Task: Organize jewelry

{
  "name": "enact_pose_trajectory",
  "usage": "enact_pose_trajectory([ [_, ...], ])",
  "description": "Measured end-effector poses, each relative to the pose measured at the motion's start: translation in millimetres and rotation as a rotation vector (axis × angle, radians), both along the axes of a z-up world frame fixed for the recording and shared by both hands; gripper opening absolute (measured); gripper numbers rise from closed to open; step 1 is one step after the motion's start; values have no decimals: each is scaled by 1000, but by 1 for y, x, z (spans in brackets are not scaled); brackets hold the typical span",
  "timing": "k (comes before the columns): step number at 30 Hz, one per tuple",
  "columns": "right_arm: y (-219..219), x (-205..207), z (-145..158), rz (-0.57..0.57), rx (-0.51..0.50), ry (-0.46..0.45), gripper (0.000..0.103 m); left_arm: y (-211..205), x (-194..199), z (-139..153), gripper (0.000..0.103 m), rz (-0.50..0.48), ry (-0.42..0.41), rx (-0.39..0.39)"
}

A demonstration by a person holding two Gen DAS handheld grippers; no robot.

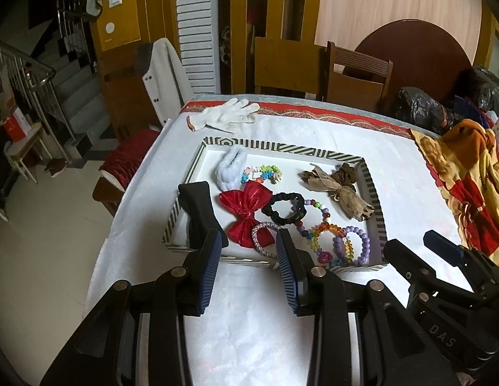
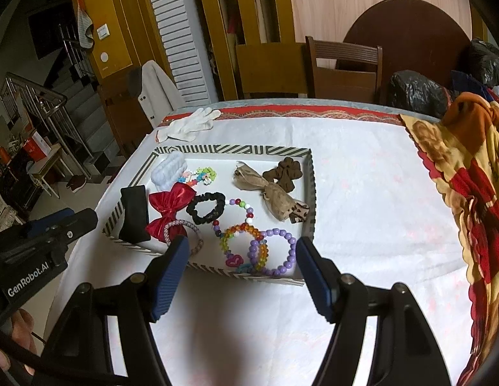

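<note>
Both sets of tongs hang over bare white tablecloth [image 1: 249, 305], nothing beneath them, plenty of room to work. The left gripper [image 1: 249, 257] stands parted with nothing between its ribbed blue pads, and the right gripper [image 2: 241, 262] gapes wider, equally empty-handed. Just past the tips comes the near wall of the striped tray [image 2: 217, 270], its low rim the first edge to clear. Right over that rim, between the right tips, sit the purple bead bracelet [image 2: 289, 241] and a rainbow bead bracelet [image 2: 230, 234], overlapping each other; by the left tips lie a pink braided band [image 1: 260, 238] and the red bow [image 1: 246, 209]. A black pouch [image 1: 198, 212] leans over the tray's left wall. Deeper in: a black scrunchie [image 2: 206, 207], a white fluffy band [image 2: 167, 170], a tan bow [image 2: 268, 189] near the right wall. Beyond the far rim, open cloth, then a white glove [image 2: 188, 125] at the table's edge. Off right, a patterned blanket [image 2: 468, 193] crowds that side.
</note>
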State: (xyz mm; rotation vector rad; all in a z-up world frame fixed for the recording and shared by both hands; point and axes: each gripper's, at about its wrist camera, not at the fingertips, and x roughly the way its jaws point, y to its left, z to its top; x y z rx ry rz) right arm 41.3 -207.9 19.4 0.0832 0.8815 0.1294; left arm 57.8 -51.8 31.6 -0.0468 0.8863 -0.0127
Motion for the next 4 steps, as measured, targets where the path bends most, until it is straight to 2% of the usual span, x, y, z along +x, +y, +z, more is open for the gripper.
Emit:
enact_pose_trajectory([
  [4, 0, -1, -1, 0, -1, 1, 72, 3, -2, 1, 41, 5, -6, 5],
])
